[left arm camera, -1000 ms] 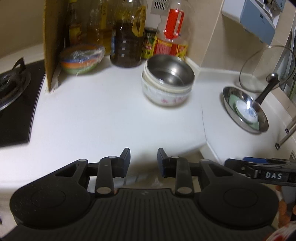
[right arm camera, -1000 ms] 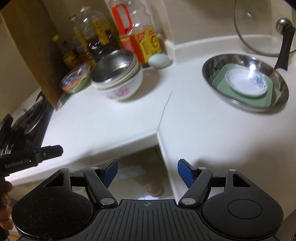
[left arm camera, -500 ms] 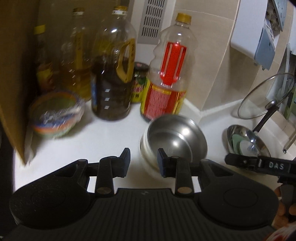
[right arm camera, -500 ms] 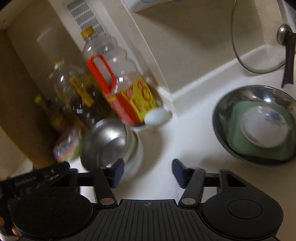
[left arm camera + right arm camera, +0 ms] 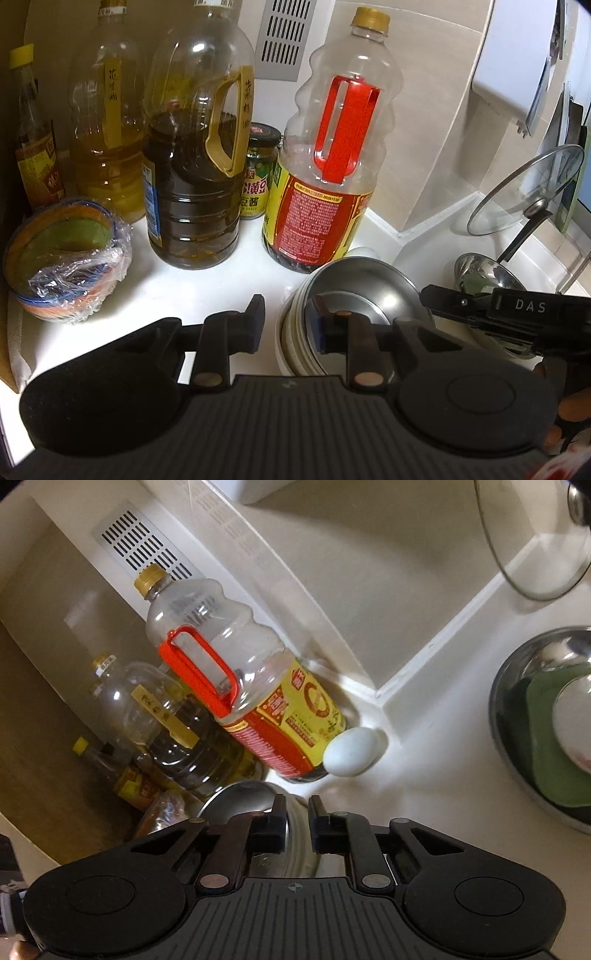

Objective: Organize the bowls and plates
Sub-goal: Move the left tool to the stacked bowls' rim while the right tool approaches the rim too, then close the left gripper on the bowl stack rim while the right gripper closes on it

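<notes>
Left tongs (image 5: 286, 319) straddle the near-left rim of the steel bowl (image 5: 364, 286): right finger inside, left outside, jaws apart, not clamped. Steel bowl sits nested in the white bowl stack (image 5: 291, 347) on the bench (image 5: 192, 286), at 6 o'clock from the red-handled bottle (image 5: 332, 173). Right tongs (image 5: 297, 821) straddle the stack's rim, gap narrow, can't tell if gripping. Egg (image 5: 349, 751) at 12 o'clock of them, pan (image 5: 517, 746) with green plate (image 5: 546, 760) at 3 o'clock

Home kitchen: white countertop (image 5: 192, 284) with cooking-oil bottles (image 5: 195, 166), sauce jar (image 5: 256, 173), egg (image 5: 350, 751), pan lid (image 5: 524, 188) alongside.
</notes>
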`<state>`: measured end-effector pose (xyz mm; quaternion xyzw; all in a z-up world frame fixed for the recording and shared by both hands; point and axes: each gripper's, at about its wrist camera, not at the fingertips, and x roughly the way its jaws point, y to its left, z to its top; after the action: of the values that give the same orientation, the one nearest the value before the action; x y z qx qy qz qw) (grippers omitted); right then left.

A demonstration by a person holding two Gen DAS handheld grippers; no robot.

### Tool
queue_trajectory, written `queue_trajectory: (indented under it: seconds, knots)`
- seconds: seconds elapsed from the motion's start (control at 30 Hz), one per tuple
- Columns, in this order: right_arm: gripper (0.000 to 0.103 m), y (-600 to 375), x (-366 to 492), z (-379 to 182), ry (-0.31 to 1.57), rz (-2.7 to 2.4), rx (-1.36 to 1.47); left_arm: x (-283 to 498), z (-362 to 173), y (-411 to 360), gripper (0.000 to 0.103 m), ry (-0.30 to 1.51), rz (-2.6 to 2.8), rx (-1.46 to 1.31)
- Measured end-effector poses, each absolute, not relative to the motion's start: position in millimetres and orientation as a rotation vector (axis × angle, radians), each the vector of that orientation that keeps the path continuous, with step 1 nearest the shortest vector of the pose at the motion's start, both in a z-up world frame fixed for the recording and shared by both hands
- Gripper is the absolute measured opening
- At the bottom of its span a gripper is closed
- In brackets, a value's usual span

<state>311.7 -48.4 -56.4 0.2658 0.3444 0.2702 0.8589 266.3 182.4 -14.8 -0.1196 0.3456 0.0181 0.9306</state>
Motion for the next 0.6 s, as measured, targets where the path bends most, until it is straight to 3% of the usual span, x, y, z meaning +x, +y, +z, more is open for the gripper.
queue_trajectory:
  seconds: [0.43, 0.6]
  knots:
    - [0.015, -46, 323, -65, 0.806, 0.627, 0.541, 272, -28, 178, 0.021, 0.764, 0.072, -0.307]
    - [0.015, -47, 327, -64, 0.824, 0.633, 0.551, 274, -31, 177, 0.013, 0.784, 0.059, -0.341]
